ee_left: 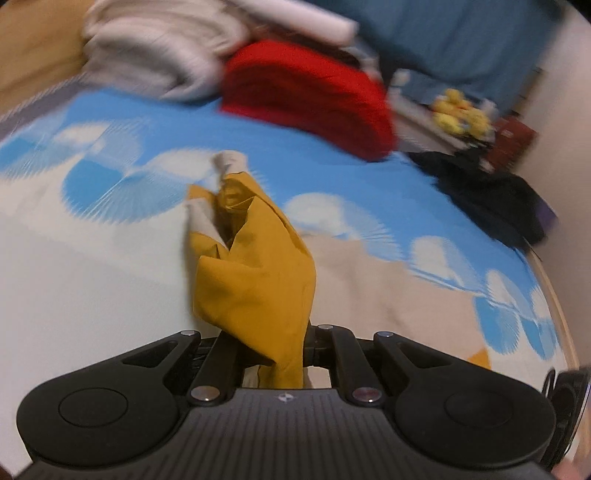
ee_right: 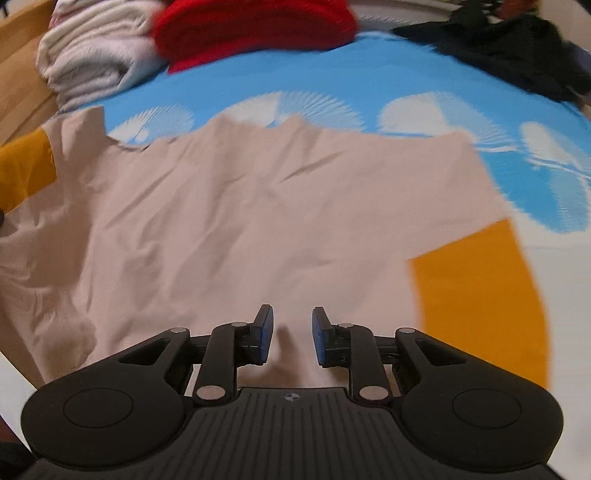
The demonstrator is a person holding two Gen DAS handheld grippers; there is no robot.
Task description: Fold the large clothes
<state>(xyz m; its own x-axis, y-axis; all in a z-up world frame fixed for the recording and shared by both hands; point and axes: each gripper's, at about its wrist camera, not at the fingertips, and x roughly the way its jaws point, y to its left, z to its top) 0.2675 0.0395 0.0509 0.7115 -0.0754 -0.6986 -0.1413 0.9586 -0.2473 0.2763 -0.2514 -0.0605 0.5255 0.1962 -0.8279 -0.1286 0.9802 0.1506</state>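
A: What's on the bed sheet (ee_right: 406,74)?
B: A beige shirt (ee_right: 258,206) with mustard sleeves, spread wrinkled across the blue-and-white print; folded white (ee_right: 92,70), red (ee_right: 255,26) and dark clothes (ee_right: 517,55) lie beyond it

A: And the sleeves?
B: One mustard sleeve (ee_right: 476,291) lies flat at the right; the other sleeve (ee_left: 255,266) is bunched and lifted

A: The grippers?
B: The left gripper (ee_left: 273,350) pinches that lifted sleeve; the right gripper (ee_right: 293,334) tilts down over the shirt, jaws apart, nothing between

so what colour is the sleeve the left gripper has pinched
Mustard yellow, with a pale beige cuff. The sleeve shows best in the left wrist view, clamped in the left gripper.
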